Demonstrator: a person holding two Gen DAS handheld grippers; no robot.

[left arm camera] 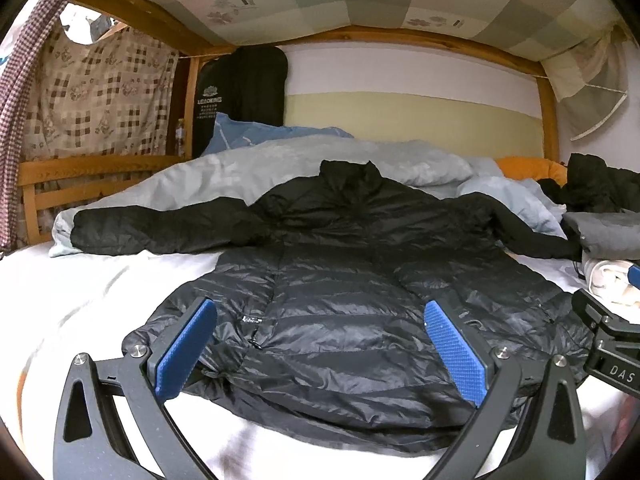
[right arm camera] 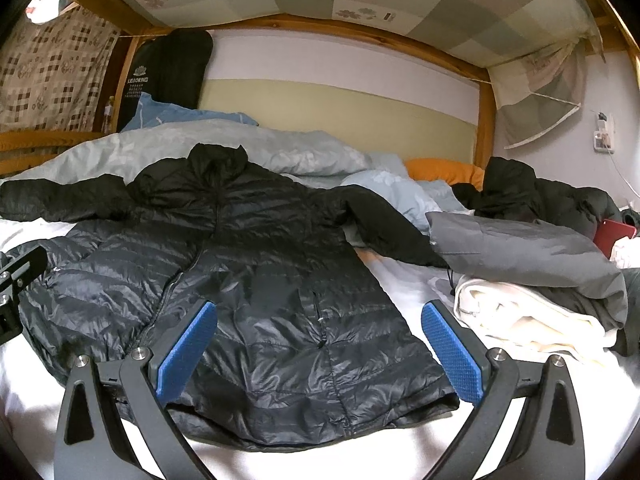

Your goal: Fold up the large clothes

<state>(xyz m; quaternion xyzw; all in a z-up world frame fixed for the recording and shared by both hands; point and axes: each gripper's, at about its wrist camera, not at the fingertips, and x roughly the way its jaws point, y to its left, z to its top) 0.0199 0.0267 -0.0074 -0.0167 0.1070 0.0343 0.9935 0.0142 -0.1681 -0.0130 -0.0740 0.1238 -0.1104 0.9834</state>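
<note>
A black quilted puffer jacket (left arm camera: 328, 300) lies flat, front up and zipped, on the white bed sheet (left arm camera: 80, 300), with both sleeves spread out sideways and the collar at the far end. It also shows in the right wrist view (right arm camera: 248, 280). My left gripper (left arm camera: 320, 340) is open and empty, hovering over the jacket's lower hem, left of centre. My right gripper (right arm camera: 320, 340) is open and empty over the hem's right half. The right gripper's body shows at the edge of the left wrist view (left arm camera: 608, 340).
A pile of folded clothes, grey (right arm camera: 528, 256) on cream (right arm camera: 520, 316), lies right of the jacket. Another black garment (right arm camera: 532, 192) and a red item (right arm camera: 614, 234) lie behind it. A light blue duvet (left arm camera: 280, 160) and wooden bed frame (left arm camera: 36, 184) bound the far side.
</note>
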